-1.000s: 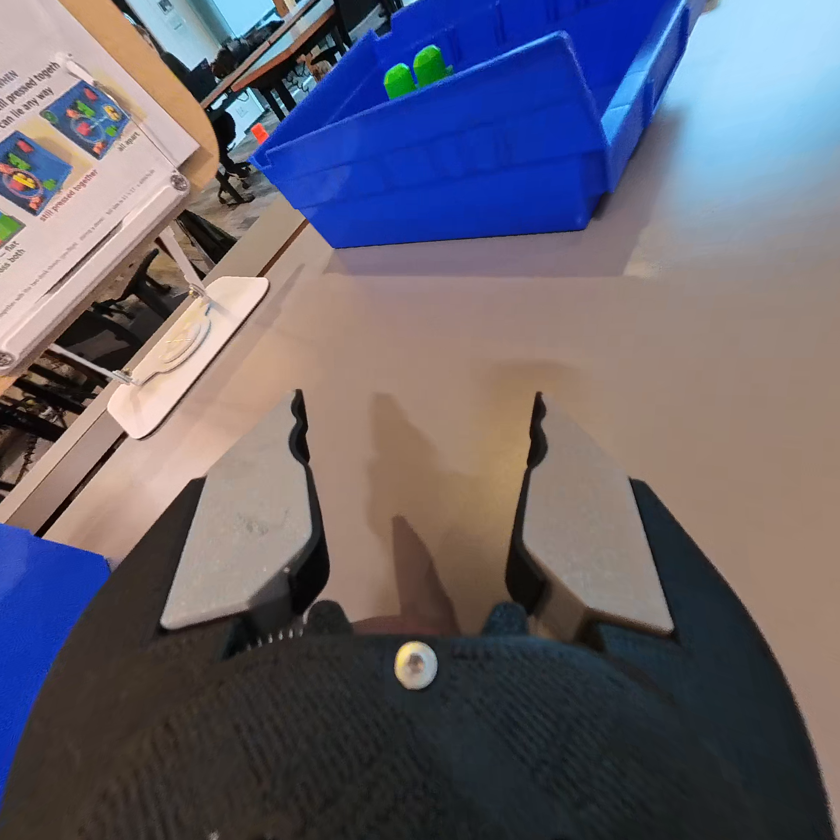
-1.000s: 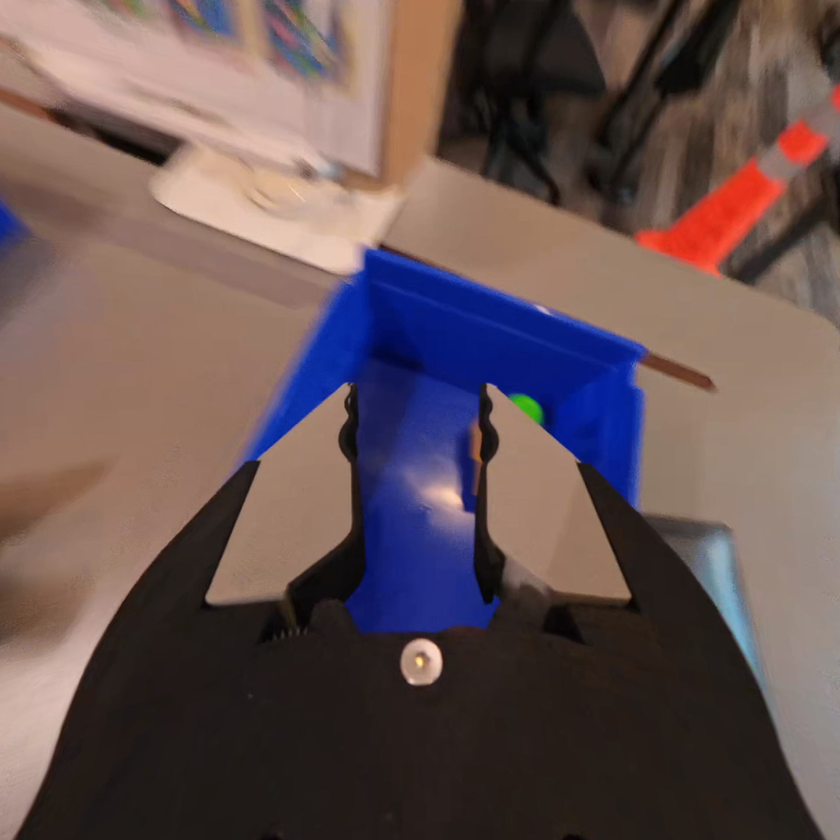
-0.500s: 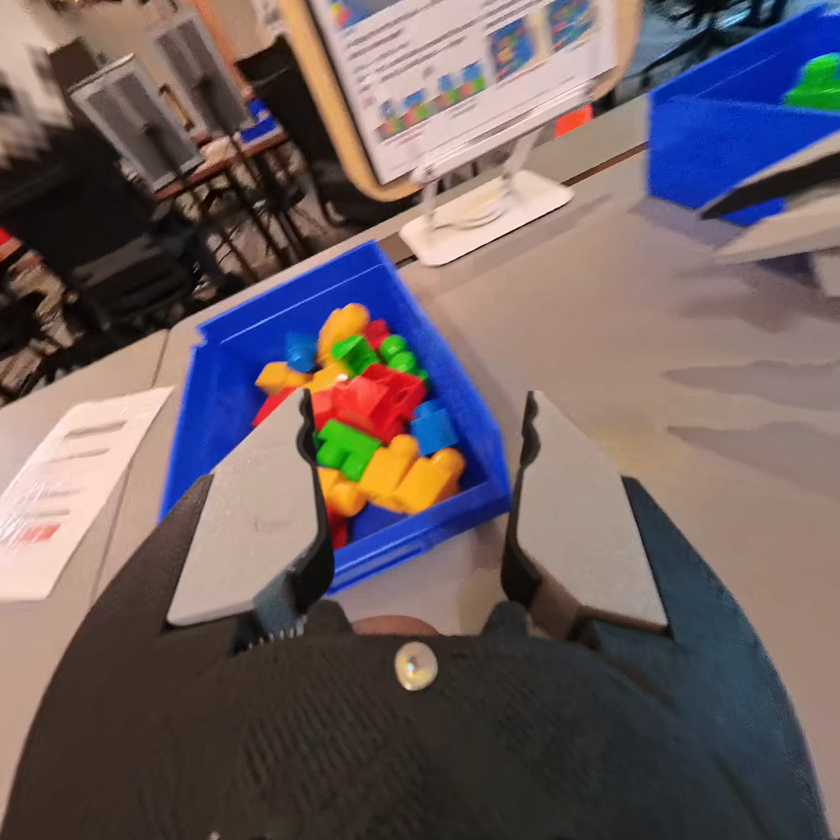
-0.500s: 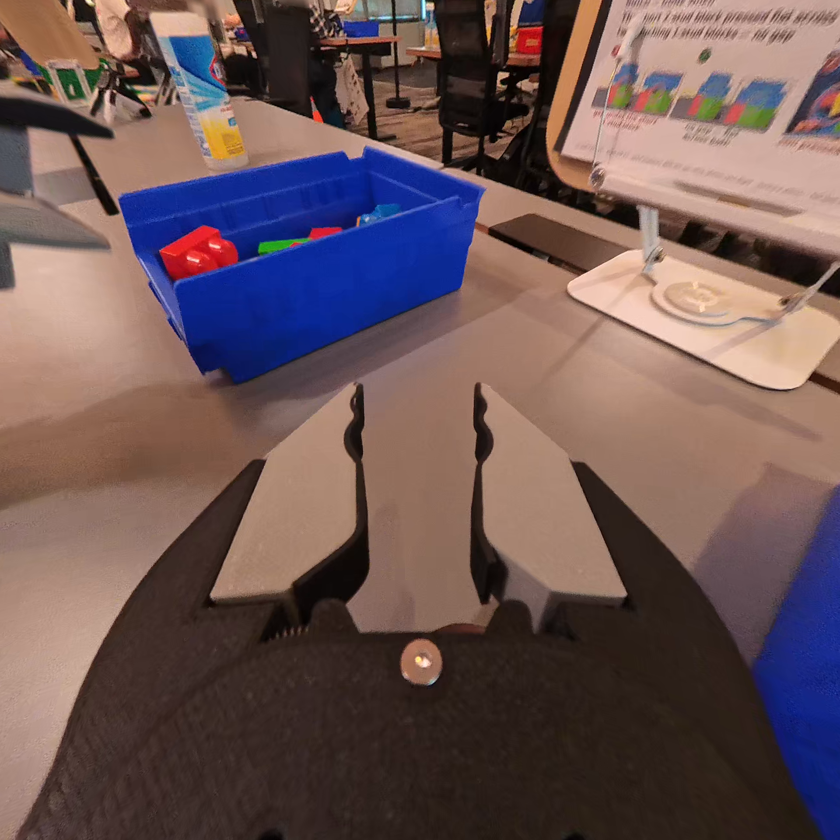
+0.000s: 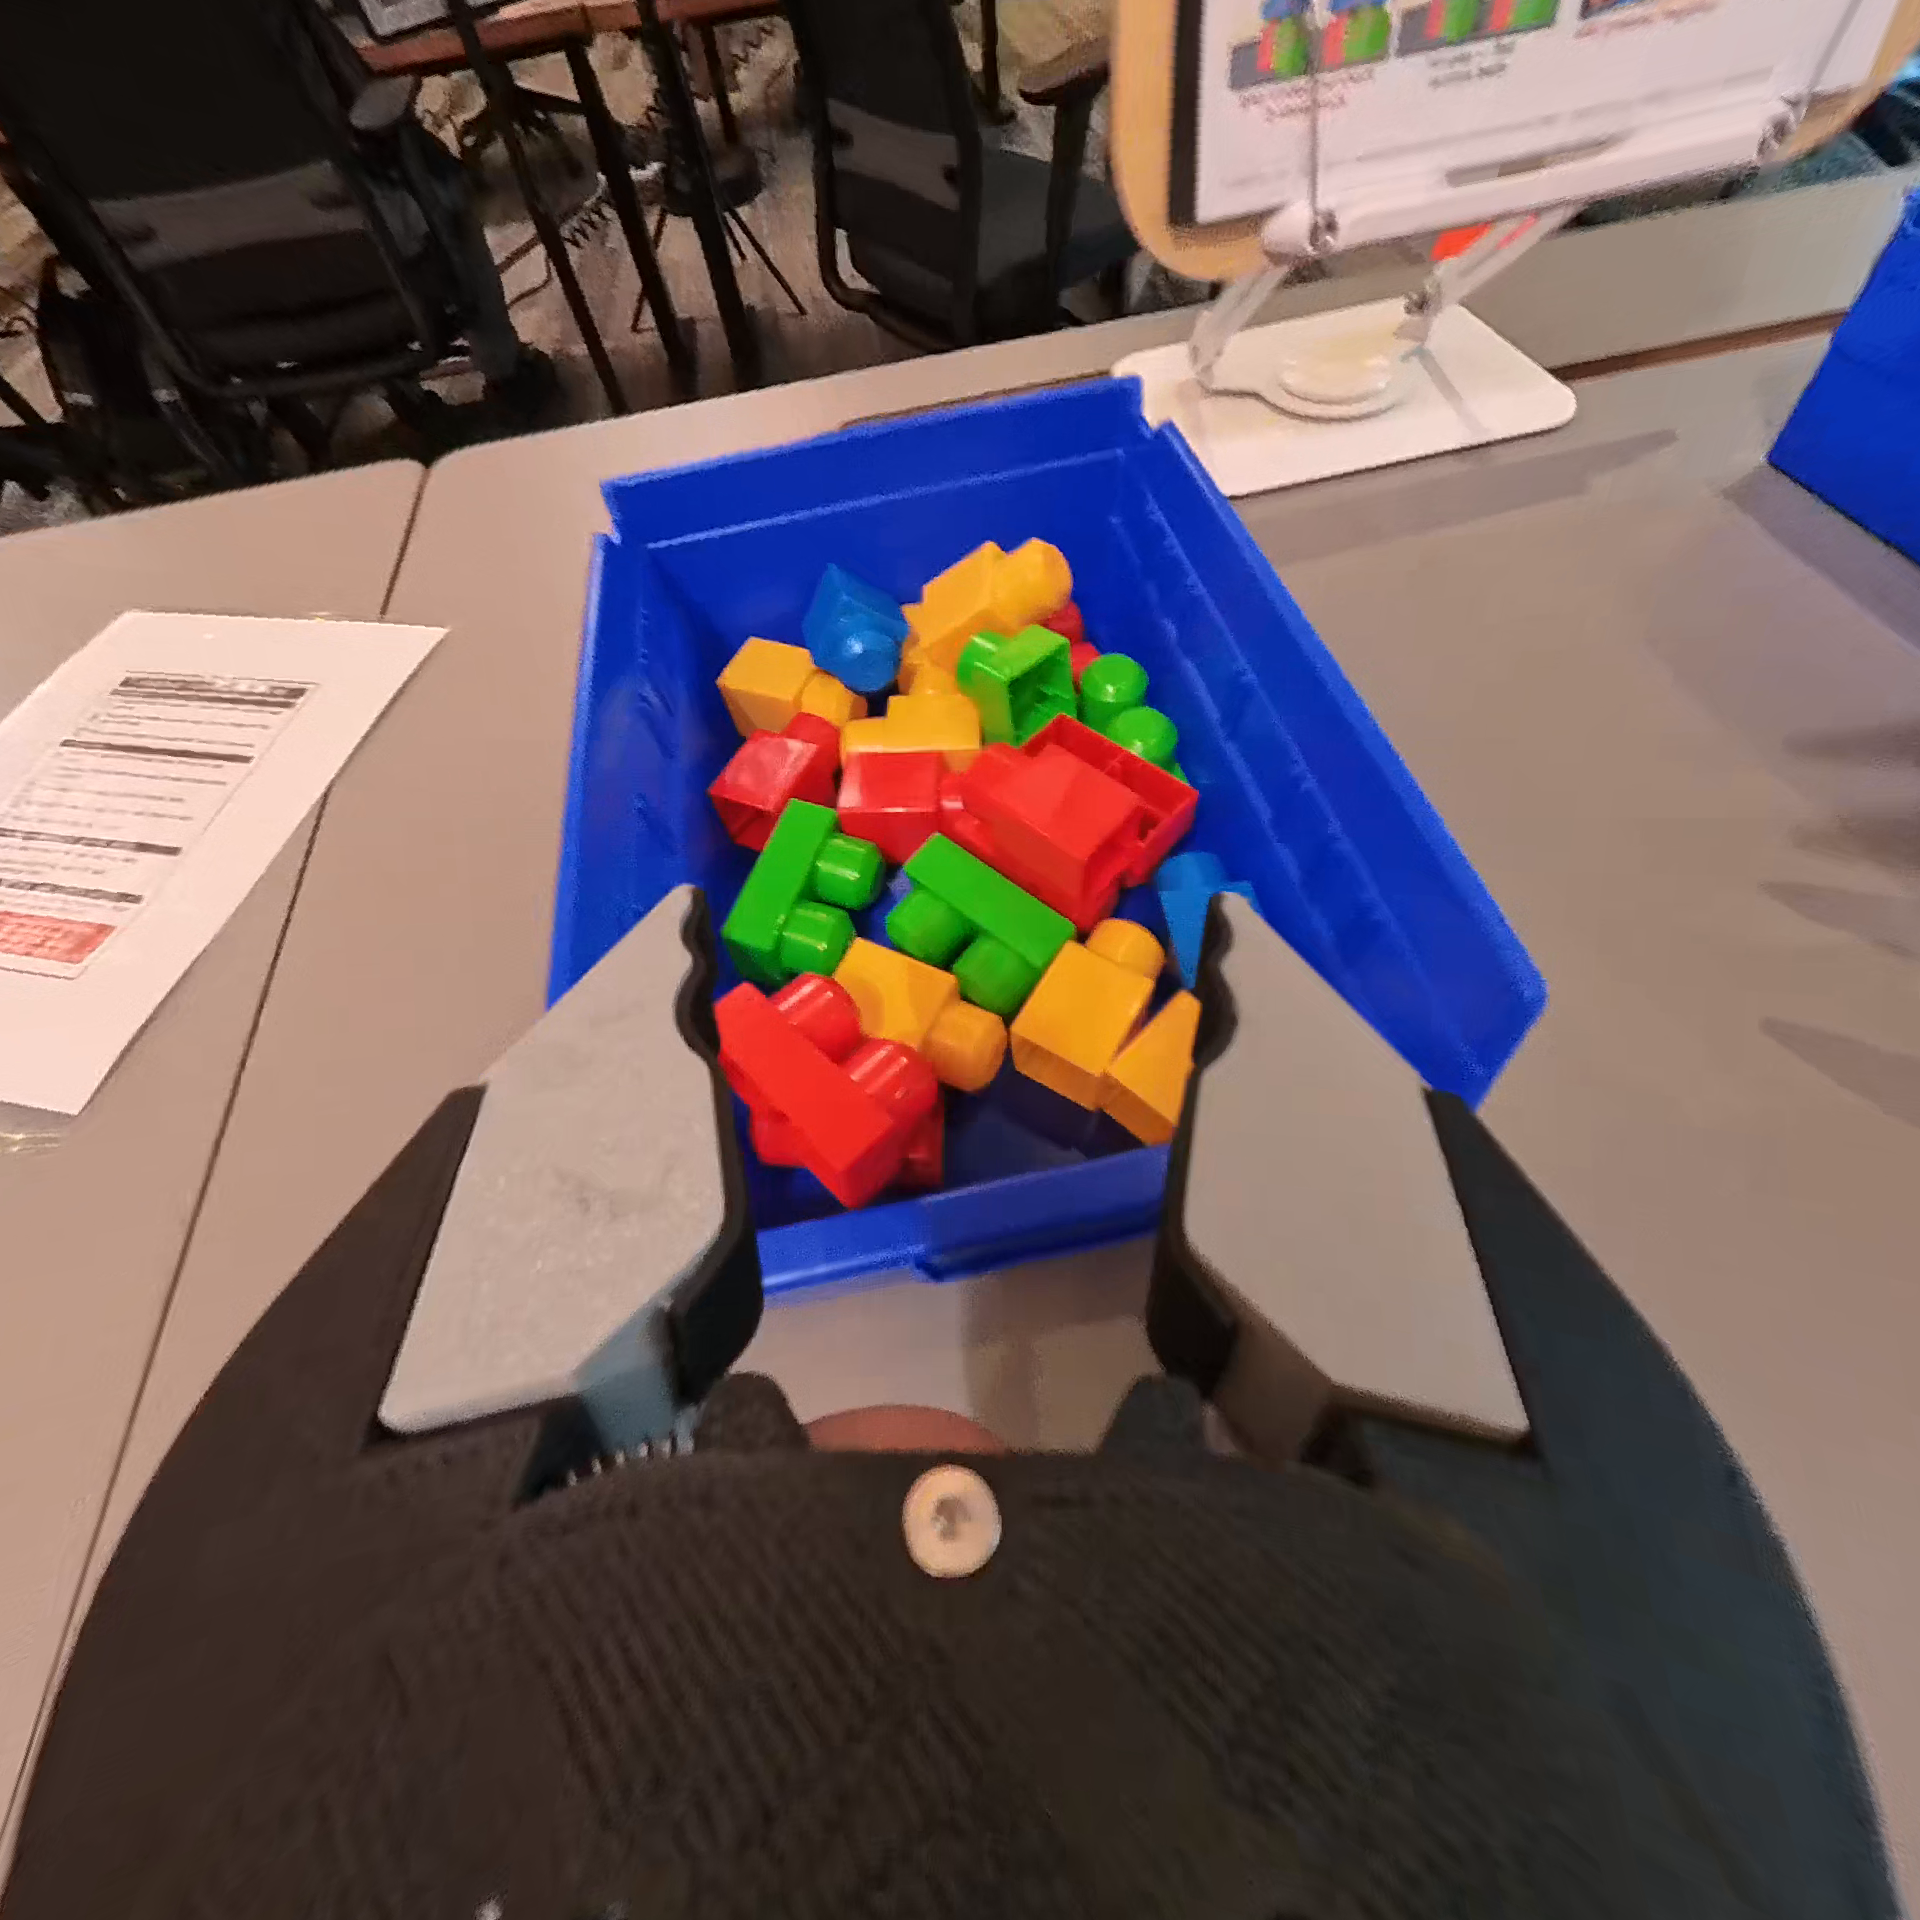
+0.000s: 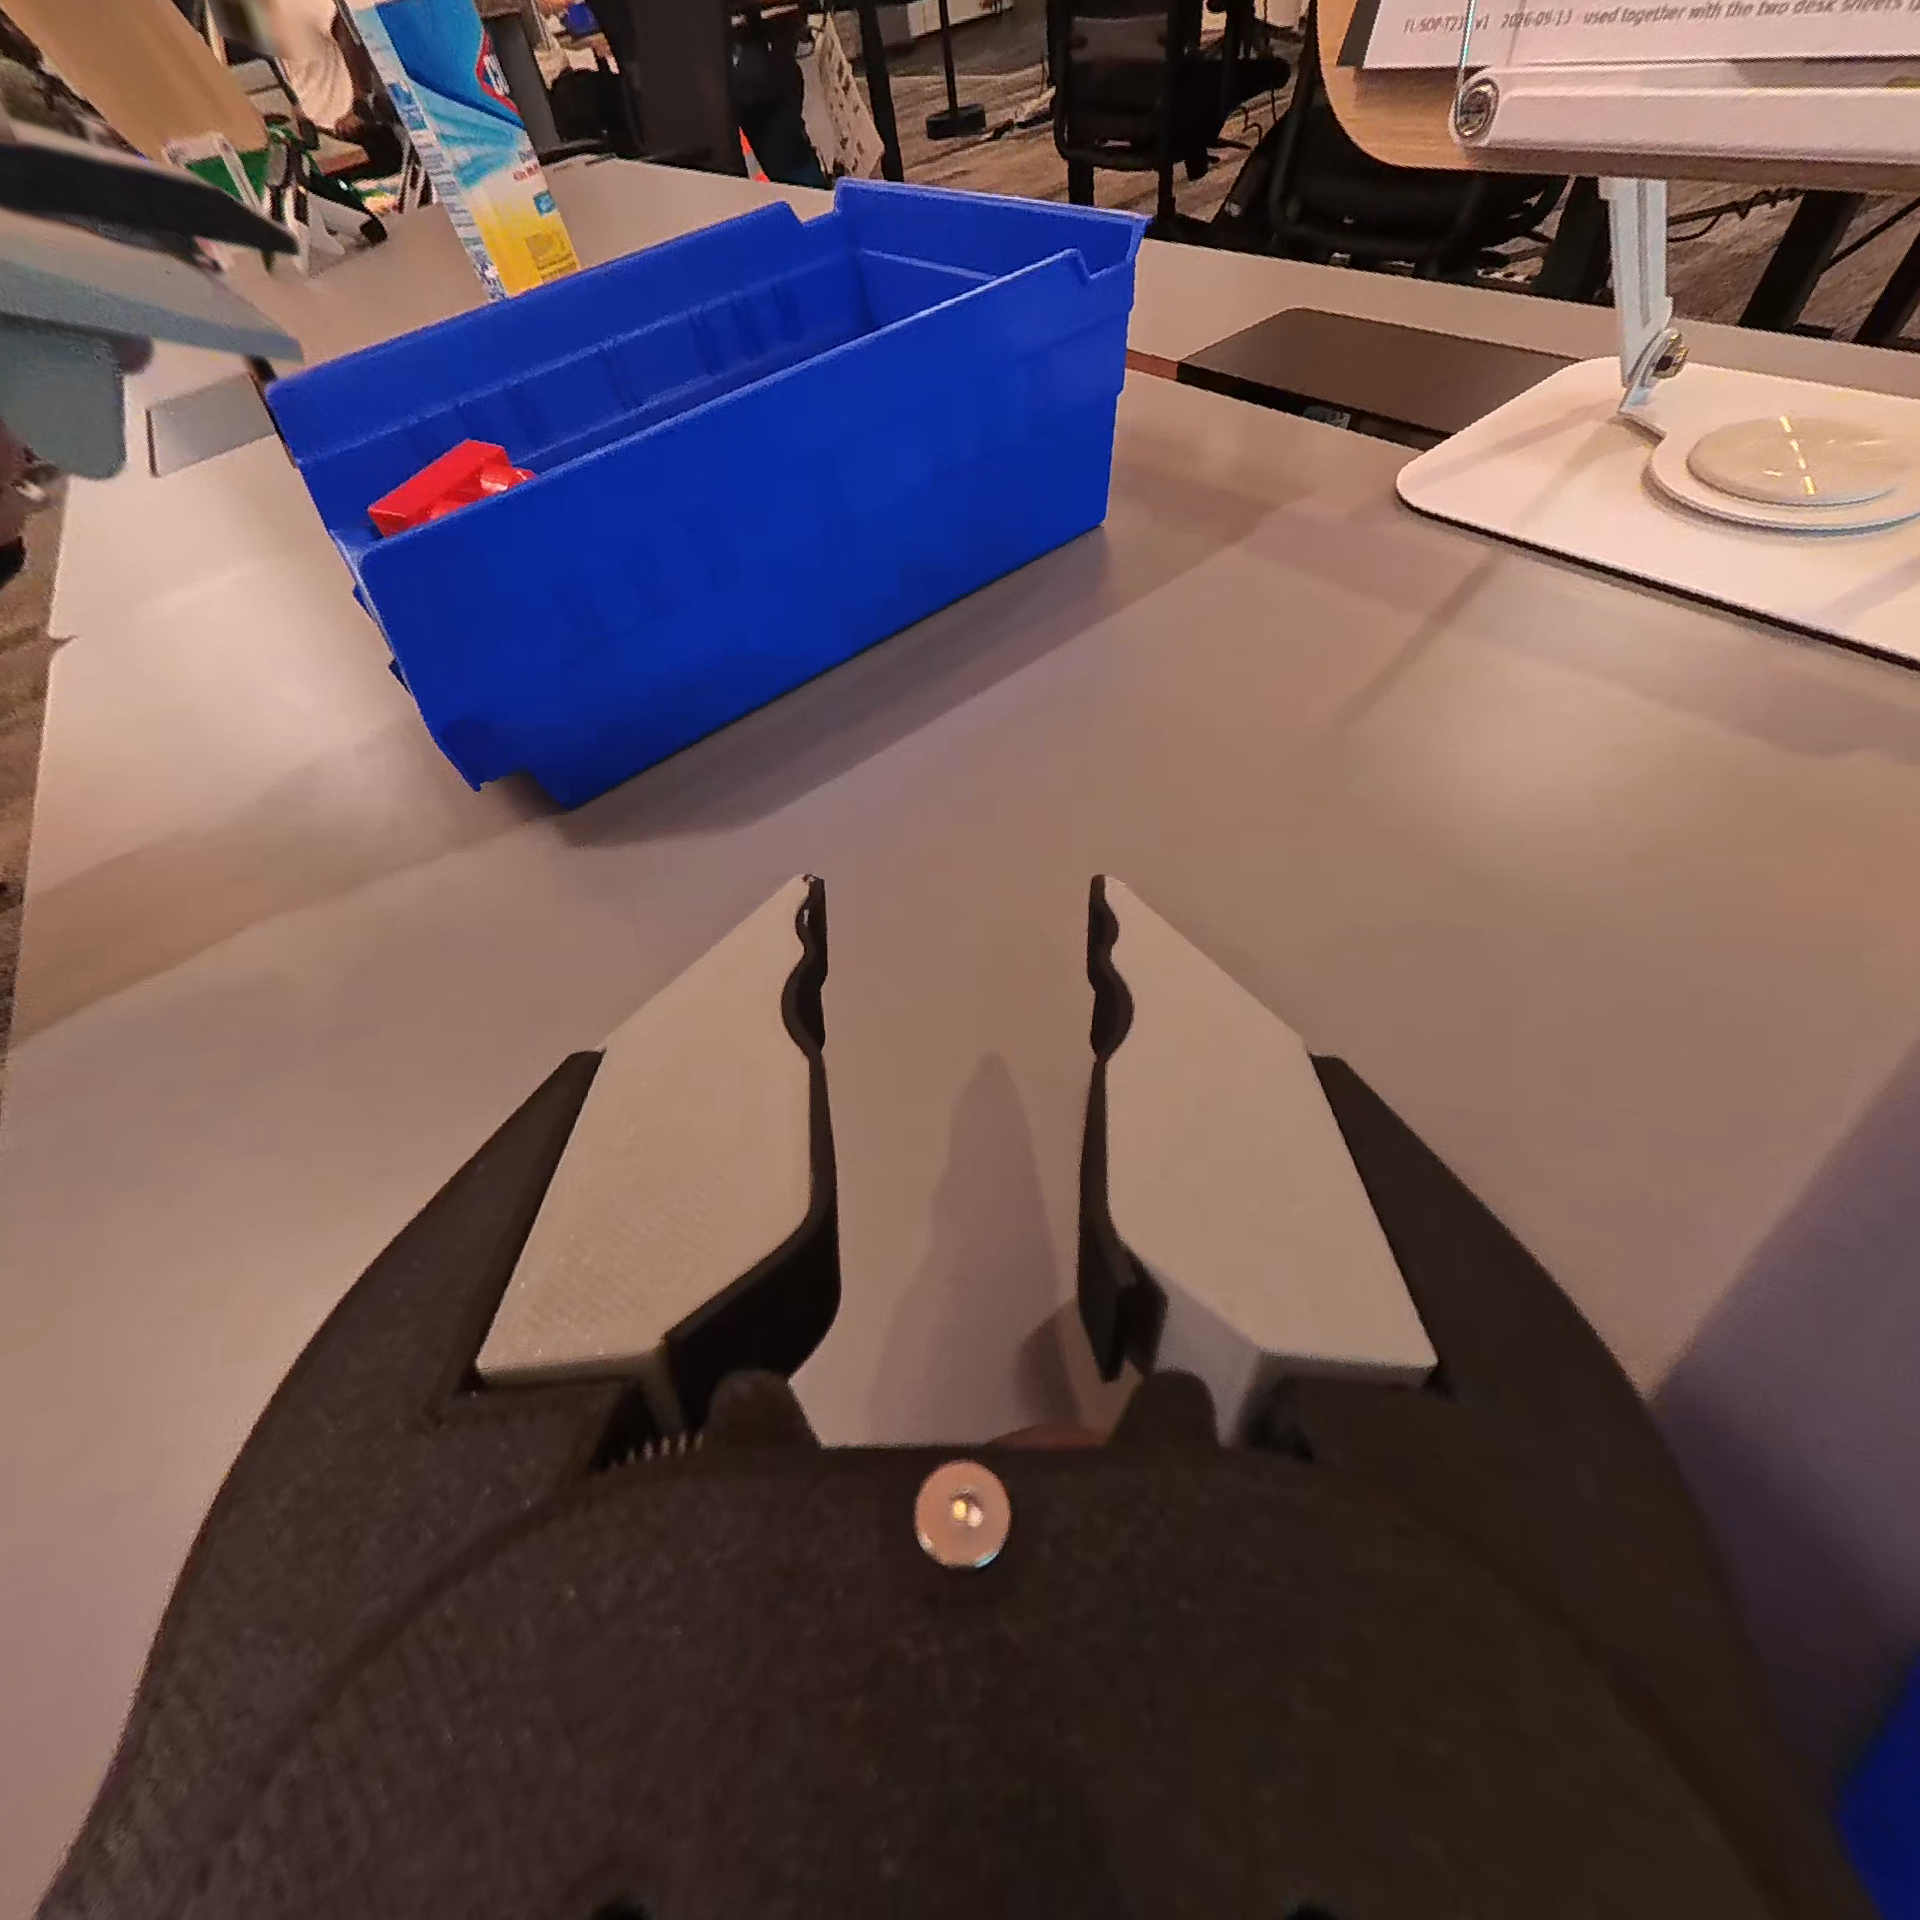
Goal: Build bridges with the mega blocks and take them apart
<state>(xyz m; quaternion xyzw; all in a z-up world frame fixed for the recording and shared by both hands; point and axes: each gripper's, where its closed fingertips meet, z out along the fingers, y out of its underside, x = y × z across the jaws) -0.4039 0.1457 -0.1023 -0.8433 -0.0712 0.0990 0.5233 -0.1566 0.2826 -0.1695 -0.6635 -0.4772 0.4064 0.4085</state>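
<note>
A blue bin [image 5: 1351,831] holds several loose mega blocks in red, green, yellow and blue, such as a red block [image 5: 831,1081] and a green block [image 5: 977,914]. My left gripper [image 5: 951,914] hangs open over the bin's near end, nothing between its fingers. The same bin shows in the right wrist view [image 6: 727,520], with a red block [image 6: 447,488] inside. My right gripper [image 6: 956,894] is open and empty over the bare grey table [image 6: 1351,883], short of that bin. The left gripper's fingers [image 6: 114,301] show at that view's left edge.
A white stand base [image 5: 1351,395] carrying an instruction board stands behind the bin; it also shows in the right wrist view [image 6: 1714,499]. A printed sheet [image 5: 156,810] lies left of the bin. A second blue bin's corner [image 5: 1860,416] is at right. A wipes canister [image 6: 468,135] stands behind.
My left gripper swung left from the far bin and came over the block-filled bin, staying open. My right gripper turned from the other bin toward this one, jaws empty throughout.
</note>
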